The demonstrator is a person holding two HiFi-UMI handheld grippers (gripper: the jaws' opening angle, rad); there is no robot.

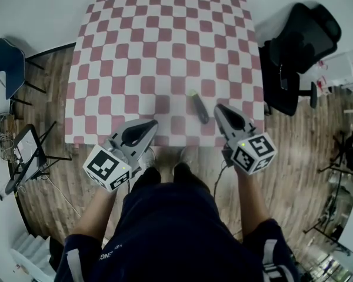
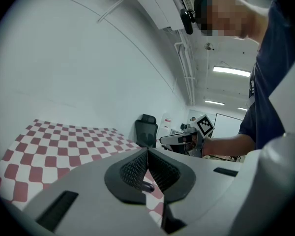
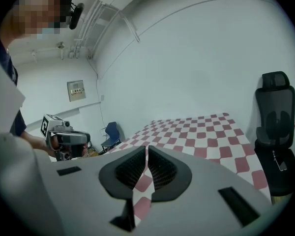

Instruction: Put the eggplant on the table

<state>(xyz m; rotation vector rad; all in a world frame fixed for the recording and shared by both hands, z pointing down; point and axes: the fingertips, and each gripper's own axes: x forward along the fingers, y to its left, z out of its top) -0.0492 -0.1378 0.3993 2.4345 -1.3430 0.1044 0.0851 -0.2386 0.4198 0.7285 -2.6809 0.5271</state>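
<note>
Hovering shut and empty, left tool (image 1: 152, 124) and right tool (image 1: 221, 108) are flanking eggplant (image 1: 199, 107) lying on counter (image 1: 165, 40); pull back without nudging it.

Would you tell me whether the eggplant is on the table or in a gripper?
On the table: the eggplant lies on its checkered top, apart from the right gripper, whose jaws are shut and empty.
</note>
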